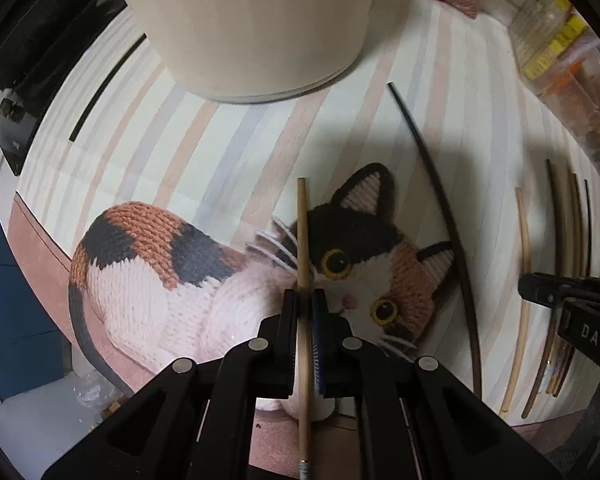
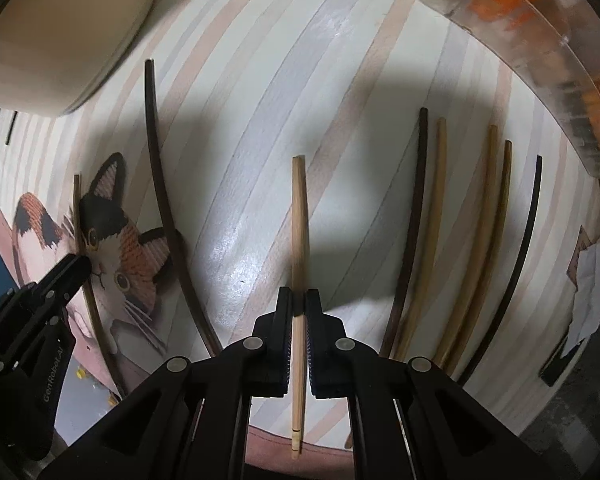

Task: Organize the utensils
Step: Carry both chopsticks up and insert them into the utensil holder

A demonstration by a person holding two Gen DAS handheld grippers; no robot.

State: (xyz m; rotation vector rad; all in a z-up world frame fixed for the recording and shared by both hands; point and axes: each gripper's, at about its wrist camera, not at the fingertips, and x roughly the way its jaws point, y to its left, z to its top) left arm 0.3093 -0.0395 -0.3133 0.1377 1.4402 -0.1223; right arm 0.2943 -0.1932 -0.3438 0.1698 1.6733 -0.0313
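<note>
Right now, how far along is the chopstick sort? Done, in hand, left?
Done: hard to say; a row of chopsticks lies side by side on the striped mat, possibly sorted. In hand: left hand-held gripper is shut on one light wooden chopstick; right hand-held gripper is shut on another. Left: a dark chopstick lies apart by the printed cat. Nothing visibly placed in the cream container.

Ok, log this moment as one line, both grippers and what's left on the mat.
left gripper: shut on light chopstick | right gripper: shut on light chopstick | loose chopsticks on striped mat | cream container ahead
</note>
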